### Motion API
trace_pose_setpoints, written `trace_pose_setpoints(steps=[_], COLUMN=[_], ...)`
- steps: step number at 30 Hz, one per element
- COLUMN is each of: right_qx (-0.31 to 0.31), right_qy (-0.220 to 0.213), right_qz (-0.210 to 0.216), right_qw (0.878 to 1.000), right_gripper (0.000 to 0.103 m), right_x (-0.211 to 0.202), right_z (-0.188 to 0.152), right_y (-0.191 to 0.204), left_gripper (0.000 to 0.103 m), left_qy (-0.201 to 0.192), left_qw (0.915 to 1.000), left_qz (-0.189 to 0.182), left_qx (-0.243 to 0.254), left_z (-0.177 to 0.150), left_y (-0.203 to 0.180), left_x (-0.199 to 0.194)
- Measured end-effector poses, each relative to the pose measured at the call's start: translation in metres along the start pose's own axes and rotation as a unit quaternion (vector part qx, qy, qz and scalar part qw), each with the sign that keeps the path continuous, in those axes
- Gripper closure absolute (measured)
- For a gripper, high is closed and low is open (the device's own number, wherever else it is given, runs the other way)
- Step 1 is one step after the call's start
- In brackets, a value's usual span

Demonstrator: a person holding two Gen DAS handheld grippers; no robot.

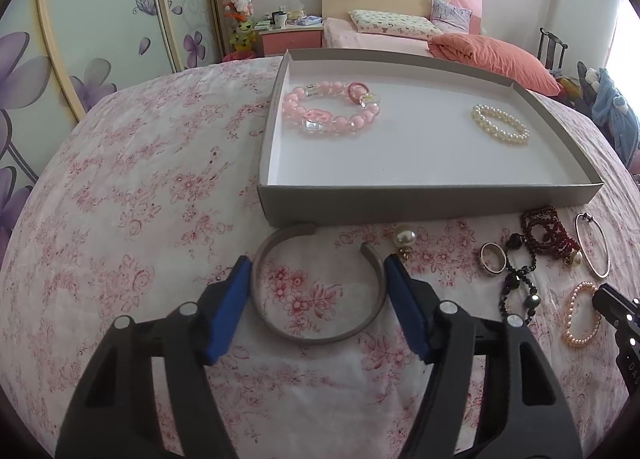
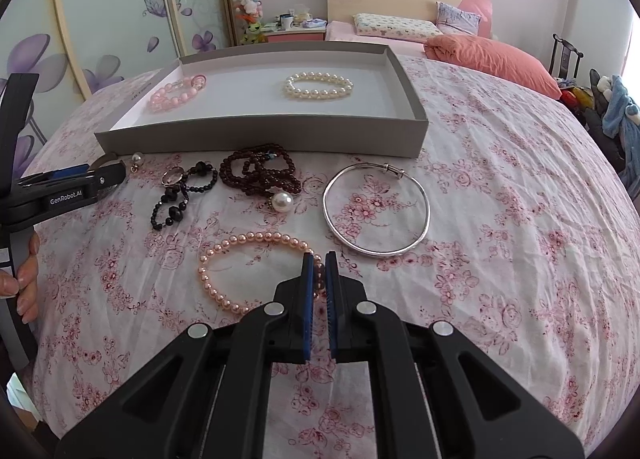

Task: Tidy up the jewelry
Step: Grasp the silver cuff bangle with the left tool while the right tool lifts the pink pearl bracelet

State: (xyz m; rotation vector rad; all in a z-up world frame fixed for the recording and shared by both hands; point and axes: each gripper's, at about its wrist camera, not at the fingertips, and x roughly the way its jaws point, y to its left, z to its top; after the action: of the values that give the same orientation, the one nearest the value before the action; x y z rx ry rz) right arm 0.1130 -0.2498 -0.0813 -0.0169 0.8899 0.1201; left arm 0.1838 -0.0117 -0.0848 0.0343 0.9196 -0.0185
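Observation:
A grey open cuff bangle [image 1: 280,329] lies on the flowered cloth just before the grey tray [image 1: 424,201]. My left gripper [image 1: 316,267] is open, its blue pads on either side of the cuff. The tray holds a pink bead bracelet [image 1: 332,109] and a white pearl bracelet [image 1: 500,125]. My right gripper [image 2: 319,259] is shut on the right side of a pink pearl bracelet [image 2: 240,241] that lies on the cloth. The left gripper also shows at the left of the right wrist view [image 2: 100,179].
Before the tray [image 2: 260,137] lie a silver bangle [image 2: 376,211], dark red beads [image 2: 260,175], a black bead string [image 2: 176,199], a ring [image 2: 173,175] and pearl earrings [image 2: 282,201]. A bed with pillows stands behind.

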Motion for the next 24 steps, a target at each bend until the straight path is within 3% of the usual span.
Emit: trace_pose_setpoints(steps=[4, 8, 11, 13, 14, 24], right_qx=[0.000, 0.003, 0.008, 0.008, 0.009, 0.026], right_qy=[0.000, 0.000, 0.000, 0.001, 0.000, -0.007], right_qz=[0.002, 0.004, 0.007, 0.007, 0.008, 0.037], right_qw=[1.000, 1.000, 1.000, 1.000, 1.000, 0.999], right_gripper=[0.096, 0.096, 0.096, 0.096, 0.096, 0.097], right_x=[0.0004, 0.0008, 0.0011, 0.0012, 0.0012, -0.0024], right_z=[0.0005, 0.0007, 0.0007, 0.0007, 0.0007, 0.0007], right_y=[0.0009, 0.0012, 0.0000, -0.0003, -0.0001, -0.0056], left_gripper=[0.037, 0.028, 0.027, 0.030, 0.038, 0.038], left_qy=[0.000, 0.005, 0.006, 0.005, 0.003, -0.003], left_qw=[1.0000, 0.9999, 0.9999, 0.9999, 0.9999, 0.9999], left_qz=[0.001, 0.009, 0.008, 0.006, 0.004, -0.003], left_qx=[-0.001, -0.007, -0.010, -0.010, -0.009, -0.017], left_z=[-0.0001, -0.0002, 0.0004, 0.0003, 0.0002, -0.0025], left_y=[0.0001, 0.0021, 0.0032, 0.0033, 0.0031, 0.0086], left_x=[-0.0001, 0.0013, 0.0019, 0.0014, 0.0006, -0.0037])
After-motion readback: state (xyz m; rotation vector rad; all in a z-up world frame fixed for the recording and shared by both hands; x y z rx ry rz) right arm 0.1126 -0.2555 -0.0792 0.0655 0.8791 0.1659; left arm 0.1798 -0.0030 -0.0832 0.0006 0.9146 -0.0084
